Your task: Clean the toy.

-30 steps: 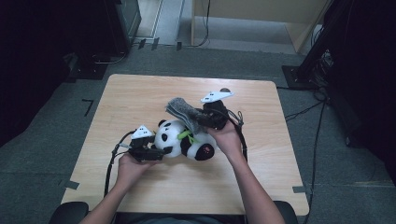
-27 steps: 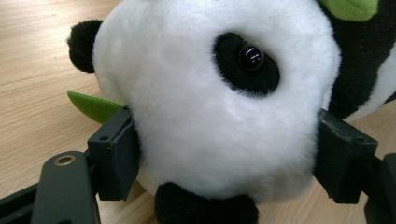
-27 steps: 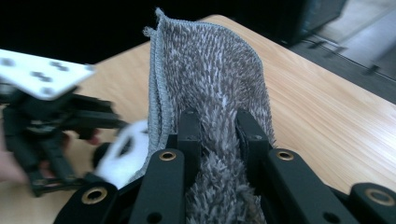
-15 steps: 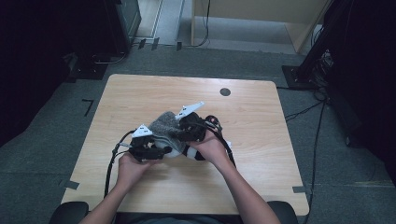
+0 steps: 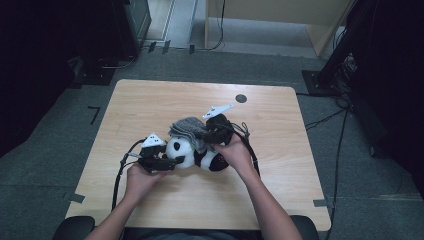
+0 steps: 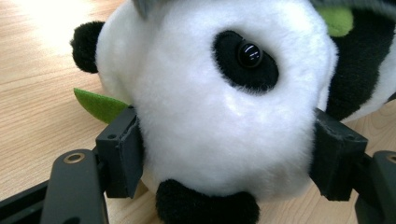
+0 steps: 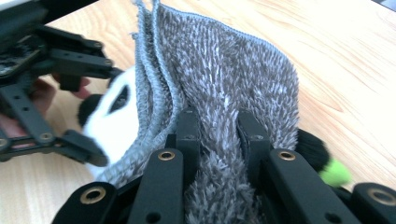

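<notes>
The left gripper (image 6: pixel 229 154) has the plush panda (image 5: pixel 192 152) by the head: in the left gripper view both black pads sit sunk into the white fur on either side of the face, jaws part-way open around that soft bulk, and they have just been closing a touch further on it. The panda lies on its side near the middle of the wooden table (image 5: pixel 280 195), head toward the person's left hand (image 5: pixel 140 177).

Over on the other side, the right gripper (image 7: pixel 217 135) is clamped nearly shut on a fold of grey shaggy cloth (image 7: pixel 233 79), a microfibre sort of towel, with the pile bunched between the pads. The cloth hangs over the top of the panda's head and shoulders, so this looks like the draping or wiping stage, with the toy pinned steady while the cloth comes down onto it.

The next move, as I read it, needs the left grip to stay firm without crushing the head, while the right hand (image 5: pixel 235 152) draws the cloth across the body, keeping its edge from snagging on the left gripper's linkage close by.

Now the unclear parts. The high view hides much of the panda's body under the cloth and the right hand. The green felt leaf (image 6: pixel 98 105) is half tucked behind a jaw. How far the cloth reaches down the far side, I cannot tell.
</notes>
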Available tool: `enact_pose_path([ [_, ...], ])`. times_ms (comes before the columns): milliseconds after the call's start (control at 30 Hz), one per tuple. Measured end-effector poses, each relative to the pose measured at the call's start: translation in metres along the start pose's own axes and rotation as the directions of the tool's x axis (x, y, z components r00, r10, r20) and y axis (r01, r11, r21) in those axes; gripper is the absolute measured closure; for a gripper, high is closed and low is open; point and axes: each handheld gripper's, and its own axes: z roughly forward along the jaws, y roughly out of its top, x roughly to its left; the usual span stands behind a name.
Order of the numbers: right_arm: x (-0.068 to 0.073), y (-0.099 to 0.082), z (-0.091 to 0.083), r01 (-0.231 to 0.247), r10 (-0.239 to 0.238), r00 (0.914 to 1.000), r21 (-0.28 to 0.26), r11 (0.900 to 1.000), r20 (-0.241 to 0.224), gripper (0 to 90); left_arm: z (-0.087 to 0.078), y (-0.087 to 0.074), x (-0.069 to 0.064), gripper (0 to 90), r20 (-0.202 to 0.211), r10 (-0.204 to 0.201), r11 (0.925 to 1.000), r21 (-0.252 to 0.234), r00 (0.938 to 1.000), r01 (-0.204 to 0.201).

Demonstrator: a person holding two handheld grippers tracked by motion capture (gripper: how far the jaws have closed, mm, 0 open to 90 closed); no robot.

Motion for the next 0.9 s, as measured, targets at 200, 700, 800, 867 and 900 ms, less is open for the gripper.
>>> enact_pose_path([
  [200, -0.013, -0.004, -0.004, -0.03, 0.03, 0.9994, -0.018, 0.9994, 0.016, 75.2, 0.0, 0.0, 0.001, 24.9, 0.006, -0.001, 1.0, -0.006, 1.0, 0.001],
  [700, -0.03, -0.007, -0.034, -0.079, 0.092, 0.9904, -0.118, 0.9898, 0.103, 75.9, 0.0, 0.0, 0.002, 24.7, 0.009, -0.007, 1.0, -0.006, 0.9999, 0.007],
  [800, -0.03, -0.005, -0.051, -0.072, 0.088, 0.9919, -0.167, 0.9833, 0.092, 76.0, 0.0, 0.001, 0.003, 24.2, 0.014, -0.015, 0.9999, -0.005, 0.9998, 0.015],
  [867, -0.028, -0.004, -0.061, -0.065, 0.083, 0.9926, -0.189, 0.9799, 0.089, 76.0, 0.0, 0.002, 0.004, 23.8, 0.017, -0.023, 0.9997, -0.002, 0.9996, 0.024],
  [900, -0.027, -0.004, -0.067, -0.058, 0.077, 0.9936, -0.205, 0.9771, 0.083, 75.8, 0.0, 0.002, 0.004, 23.5, 0.018, -0.027, 0.9996, -0.002, 0.9995, 0.027],
])
